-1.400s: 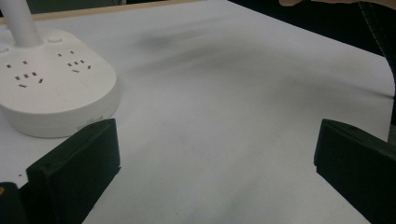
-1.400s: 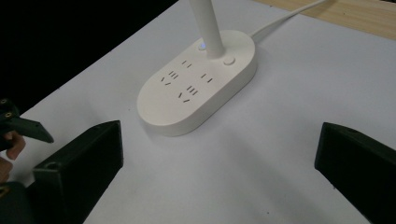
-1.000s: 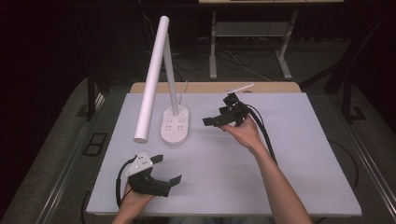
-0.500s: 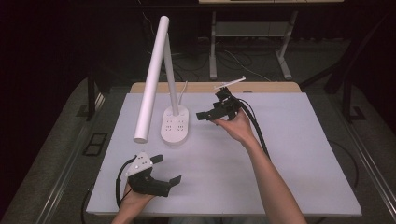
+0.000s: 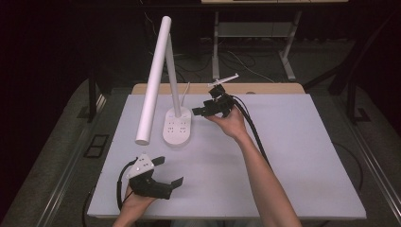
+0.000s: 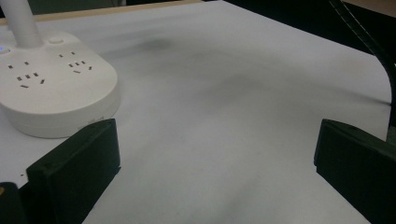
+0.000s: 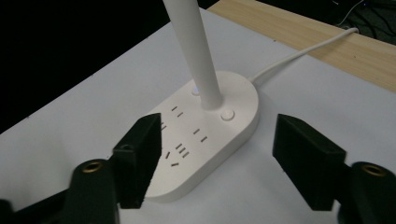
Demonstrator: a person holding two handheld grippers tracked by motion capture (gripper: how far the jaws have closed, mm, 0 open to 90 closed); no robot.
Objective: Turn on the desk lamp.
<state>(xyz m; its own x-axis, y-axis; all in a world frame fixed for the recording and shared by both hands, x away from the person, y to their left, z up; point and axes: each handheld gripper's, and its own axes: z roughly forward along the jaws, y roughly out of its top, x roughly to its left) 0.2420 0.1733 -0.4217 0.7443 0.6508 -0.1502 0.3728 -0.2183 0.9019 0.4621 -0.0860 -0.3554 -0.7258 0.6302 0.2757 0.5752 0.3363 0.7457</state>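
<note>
lamp base (image 7: 205, 135): on the white table (image 5: 293, 156), far-left area, stem upright, head tilted down toward the person
right gripper (image 7: 217, 161): jaws apart, empty, hovering just over the base near its round button (image 7: 227, 114) (likely the target)
left gripper (image 5: 163, 172): jaws apart, empty, parked near the front edge
progress: early; nothing pressed or gripped yet, contact with the base left to do

One white desk lamp (image 5: 177, 125) with a socket base stands on one white-topped table (image 5: 293, 156). One white cord (image 7: 299, 55) leaves the base. Two round buttons (image 7: 227, 114) sit on the base. Two black handheld grippers, left gripper (image 5: 165, 172) and right gripper (image 5: 198, 112).
</note>
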